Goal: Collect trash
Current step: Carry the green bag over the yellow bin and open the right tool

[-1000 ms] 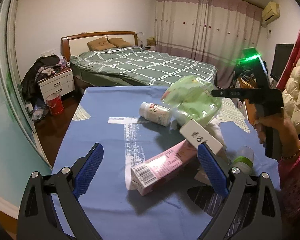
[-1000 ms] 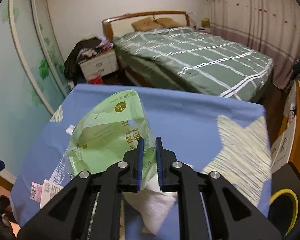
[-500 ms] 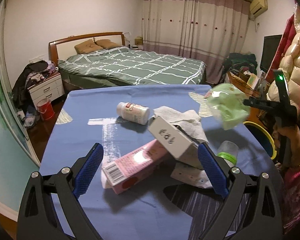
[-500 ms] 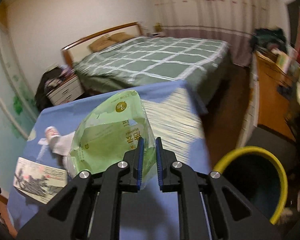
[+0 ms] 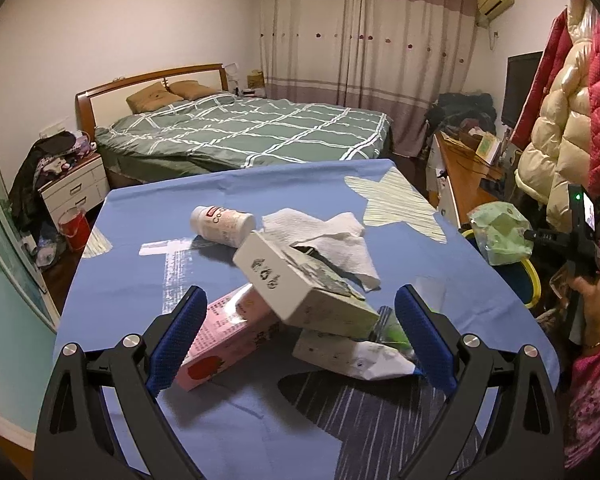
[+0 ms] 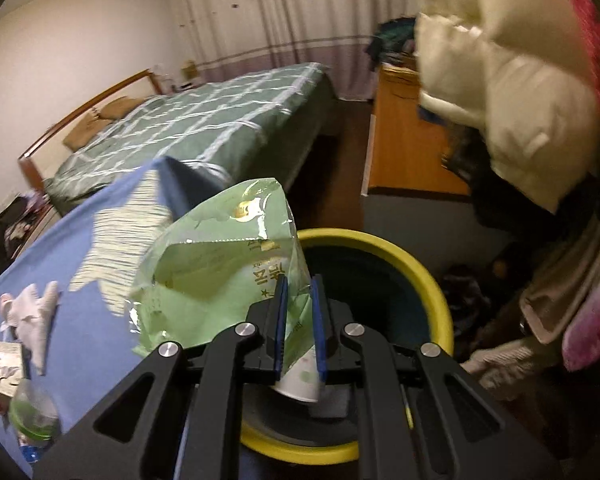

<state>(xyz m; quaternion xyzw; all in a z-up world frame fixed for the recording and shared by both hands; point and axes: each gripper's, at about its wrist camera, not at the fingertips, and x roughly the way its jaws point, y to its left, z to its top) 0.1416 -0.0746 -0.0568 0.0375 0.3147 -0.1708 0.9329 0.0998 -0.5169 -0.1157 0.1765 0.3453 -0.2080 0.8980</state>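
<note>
While the right gripper (image 6: 299, 316) stays out past the tabletop edge, its jaws are clamped on the lower part of a crumpled green wrapper (image 6: 224, 264), which fans up and to the left of the pads. Directly beneath and just beyond the fingertips sits the yellow-rimmed bin (image 6: 424, 280), its dark mouth open under the wrapper's pinched end; the bulk of the wrapper leans back over the blue tabletop (image 6: 80, 308). By my reading the drop turns on this: the pinched end is over the bin, the loose end is not clearly so.

Closest to the left gripper (image 5: 304, 336), whose jaws stand wide and hold nothing, lie a pink carton (image 5: 224, 336) and a white box (image 5: 300, 292) propped across it, long axis running from far left to near right, between the spread fingers. Farther on lie a crumpled paper towel (image 5: 328, 240) and a small white bottle (image 5: 222, 226) on its side. The left hand is plainly nearer these.
</note>
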